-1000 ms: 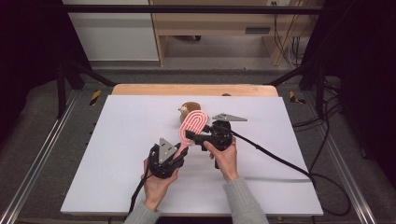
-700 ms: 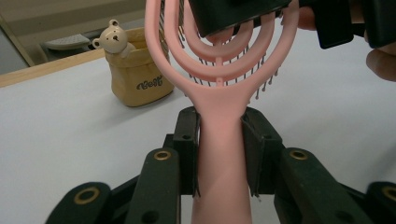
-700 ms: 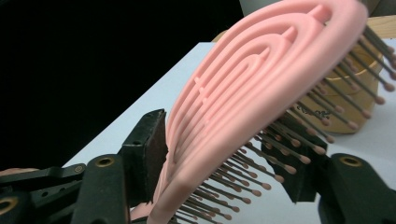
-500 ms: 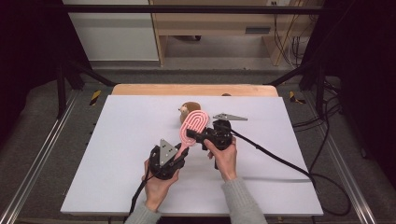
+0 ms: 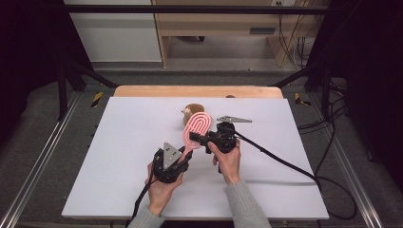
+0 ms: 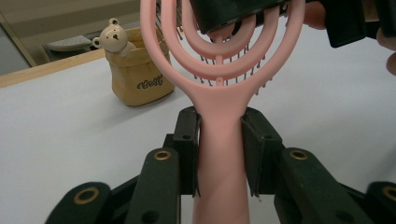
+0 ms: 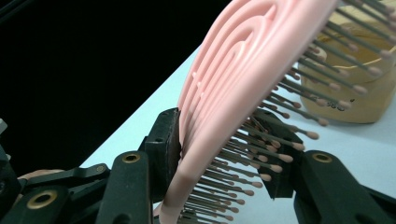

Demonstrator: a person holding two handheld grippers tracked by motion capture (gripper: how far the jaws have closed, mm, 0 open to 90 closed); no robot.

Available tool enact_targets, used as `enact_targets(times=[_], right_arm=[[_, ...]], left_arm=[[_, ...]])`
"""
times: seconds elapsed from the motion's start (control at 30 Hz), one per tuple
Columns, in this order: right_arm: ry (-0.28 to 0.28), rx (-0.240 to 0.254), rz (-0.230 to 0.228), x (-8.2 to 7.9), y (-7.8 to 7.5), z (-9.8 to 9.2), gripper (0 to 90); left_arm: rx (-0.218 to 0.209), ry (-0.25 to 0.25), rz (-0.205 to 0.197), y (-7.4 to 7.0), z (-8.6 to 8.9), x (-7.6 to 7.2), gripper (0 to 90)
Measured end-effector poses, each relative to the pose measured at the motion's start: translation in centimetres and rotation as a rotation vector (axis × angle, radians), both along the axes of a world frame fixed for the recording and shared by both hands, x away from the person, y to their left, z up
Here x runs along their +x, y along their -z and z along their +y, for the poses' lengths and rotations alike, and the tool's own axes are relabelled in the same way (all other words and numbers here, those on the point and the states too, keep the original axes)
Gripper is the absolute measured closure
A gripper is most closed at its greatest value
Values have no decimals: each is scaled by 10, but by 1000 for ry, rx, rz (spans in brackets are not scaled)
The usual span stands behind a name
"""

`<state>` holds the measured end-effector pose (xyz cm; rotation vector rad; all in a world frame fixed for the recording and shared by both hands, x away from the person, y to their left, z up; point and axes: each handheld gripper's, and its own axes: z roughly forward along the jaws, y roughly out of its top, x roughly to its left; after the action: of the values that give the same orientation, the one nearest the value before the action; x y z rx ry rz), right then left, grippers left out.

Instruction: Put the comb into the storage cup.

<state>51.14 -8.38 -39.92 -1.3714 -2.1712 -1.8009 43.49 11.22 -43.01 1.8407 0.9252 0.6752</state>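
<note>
The left claw (image 5: 183, 154) pinches the handle of a pink hairbrush (image 6: 219, 116) between its jaws, the looped head rising straight ahead of it above the white desk (image 5: 119, 142). Beyond and to that claw's left stands a tan pouch (image 6: 135, 70) with a small bear figure (image 6: 111, 36). The right claw (image 5: 199, 139) clamps the brush head, one jaw on its back, the other among the bristles (image 7: 261, 140).
</note>
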Motion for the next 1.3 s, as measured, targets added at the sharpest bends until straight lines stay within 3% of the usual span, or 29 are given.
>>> enact_targets(times=[0.37, 1.03, 1.3], right_arm=[[-11, 21, 26, -1, -1, 0, 590], [-28, 50, 5, -5, -4, -1, 630], [-29, 51, -11, -7, -6, -2, 633]], left_arm=[[-3, 1, -1, 3, 0, 0, 693], [-10, 7, -3, 2, -2, 1, 684], [-9, 11, 9, 2, -3, 3, 634]])
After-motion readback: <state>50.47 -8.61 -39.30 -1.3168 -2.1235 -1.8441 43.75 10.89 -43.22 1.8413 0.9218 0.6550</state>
